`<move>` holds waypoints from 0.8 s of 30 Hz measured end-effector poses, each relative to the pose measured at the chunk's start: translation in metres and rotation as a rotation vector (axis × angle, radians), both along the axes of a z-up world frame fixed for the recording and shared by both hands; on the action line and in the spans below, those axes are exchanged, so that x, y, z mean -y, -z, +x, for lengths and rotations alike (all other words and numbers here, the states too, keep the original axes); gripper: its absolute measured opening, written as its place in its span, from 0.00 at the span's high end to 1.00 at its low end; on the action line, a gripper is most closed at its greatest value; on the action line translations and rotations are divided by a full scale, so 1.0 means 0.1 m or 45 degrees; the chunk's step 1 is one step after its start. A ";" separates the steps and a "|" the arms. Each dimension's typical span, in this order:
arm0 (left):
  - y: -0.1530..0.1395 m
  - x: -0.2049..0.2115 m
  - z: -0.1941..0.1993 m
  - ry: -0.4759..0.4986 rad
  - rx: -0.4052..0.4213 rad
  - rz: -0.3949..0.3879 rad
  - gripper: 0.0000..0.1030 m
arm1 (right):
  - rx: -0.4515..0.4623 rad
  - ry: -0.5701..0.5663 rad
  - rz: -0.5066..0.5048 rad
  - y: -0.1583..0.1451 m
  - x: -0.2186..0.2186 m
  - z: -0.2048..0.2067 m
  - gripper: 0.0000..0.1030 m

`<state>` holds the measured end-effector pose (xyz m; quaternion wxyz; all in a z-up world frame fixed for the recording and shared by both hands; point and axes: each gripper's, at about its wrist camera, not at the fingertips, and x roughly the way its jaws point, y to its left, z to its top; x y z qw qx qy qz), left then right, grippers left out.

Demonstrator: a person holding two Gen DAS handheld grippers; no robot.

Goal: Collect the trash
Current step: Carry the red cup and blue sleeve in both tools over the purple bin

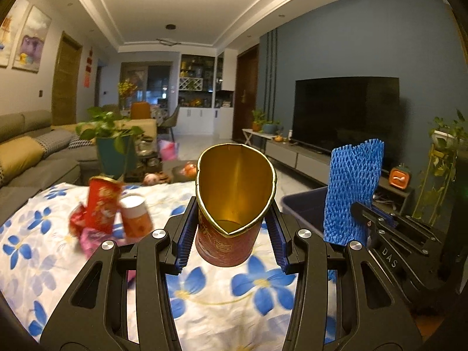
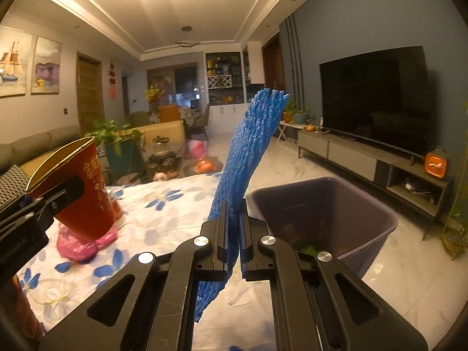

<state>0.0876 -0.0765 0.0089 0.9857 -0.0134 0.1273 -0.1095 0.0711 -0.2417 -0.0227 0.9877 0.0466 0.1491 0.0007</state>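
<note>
Left gripper (image 1: pixel 232 228) half open, clamped on squashed red can (image 1: pixel 226 234), held above flowered desk (image 1: pixel 204 298). Right gripper (image 2: pixel 234 245) nearly closed, pinching blue foam net (image 2: pixel 248 152) upright, just beside dark bin (image 2: pixel 327 219). More red cans (image 1: pixel 101 207) on desk at left.

Red cup (image 1: pixel 226 242), gold-lined, rim squashed to a teardrop, upright, lifted off the cloth. Blue foam net (image 2: pixel 248 152) flattened, standing upright, right of it. Dark bin (image 2: pixel 327 216) near right, open. More red cups (image 1: pixel 102 204) far left, blurred.
</note>
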 end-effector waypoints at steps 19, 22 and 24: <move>0.06 1.14 0.70 0.194 0.025 0.003 0.57 | 0.071 0.245 -0.019 0.00 0.78 0.34 0.93; 0.13 1.24 0.80 0.210 0.012 0.000 0.57 | 0.067 0.268 -0.011 0.05 0.87 0.40 0.93; 0.20 1.30 0.88 0.224 -0.007 -0.018 0.57 | 0.060 0.278 -0.005 0.09 0.93 0.42 0.93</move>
